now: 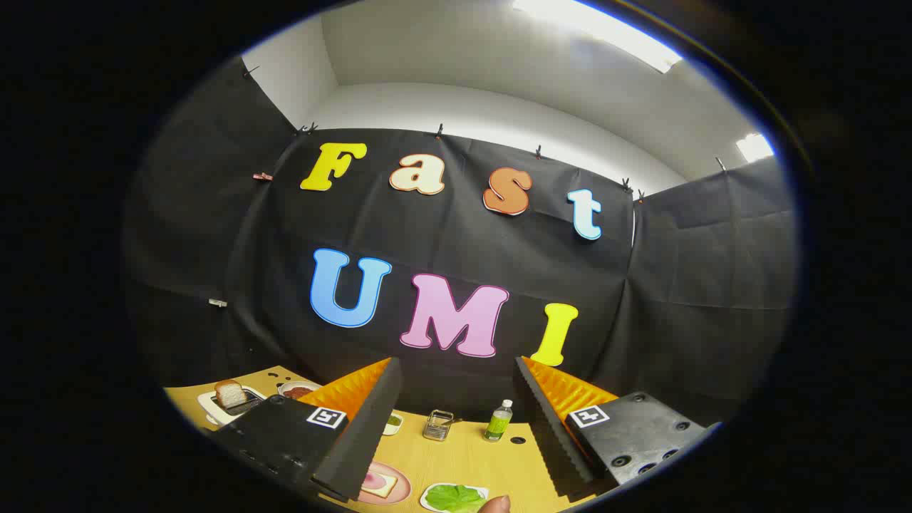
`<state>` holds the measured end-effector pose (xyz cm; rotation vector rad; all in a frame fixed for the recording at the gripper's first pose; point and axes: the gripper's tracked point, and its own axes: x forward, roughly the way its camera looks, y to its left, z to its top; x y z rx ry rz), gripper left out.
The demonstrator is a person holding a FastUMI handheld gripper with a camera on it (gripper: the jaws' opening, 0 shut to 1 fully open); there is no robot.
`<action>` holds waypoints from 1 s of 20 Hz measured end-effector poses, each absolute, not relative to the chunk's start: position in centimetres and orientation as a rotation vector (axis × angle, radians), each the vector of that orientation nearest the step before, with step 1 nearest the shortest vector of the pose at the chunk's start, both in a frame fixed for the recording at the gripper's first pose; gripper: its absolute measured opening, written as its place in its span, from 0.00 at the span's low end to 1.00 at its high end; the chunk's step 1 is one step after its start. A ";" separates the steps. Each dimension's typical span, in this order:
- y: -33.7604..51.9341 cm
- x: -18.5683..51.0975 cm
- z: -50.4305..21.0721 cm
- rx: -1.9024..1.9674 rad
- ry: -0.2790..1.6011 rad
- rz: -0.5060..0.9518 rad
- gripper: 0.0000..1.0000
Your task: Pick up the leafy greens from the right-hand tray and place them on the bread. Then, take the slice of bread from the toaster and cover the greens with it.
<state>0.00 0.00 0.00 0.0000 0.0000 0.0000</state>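
A: Where do we see the leafy greens (454, 497)?
B: On their white tray (427, 501), below between our fingers, beside the bread (382, 484)
A: And our gripper (456, 417)?
B: Wide open, it holds nothing

black cloth wall (456, 235) (clipped along its top) under white ceiling (499, 43) with bright light panels (591, 32).
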 end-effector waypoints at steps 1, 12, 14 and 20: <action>-0.1 0.0 0.0 -0.003 0.002 -0.003 0.97; -1.3 -0.5 -0.8 -0.011 0.016 -0.024 0.97; -1.4 -0.5 -0.9 -0.011 0.018 -0.023 0.97; -0.6 -0.2 -2.2 -0.020 0.037 0.002 0.97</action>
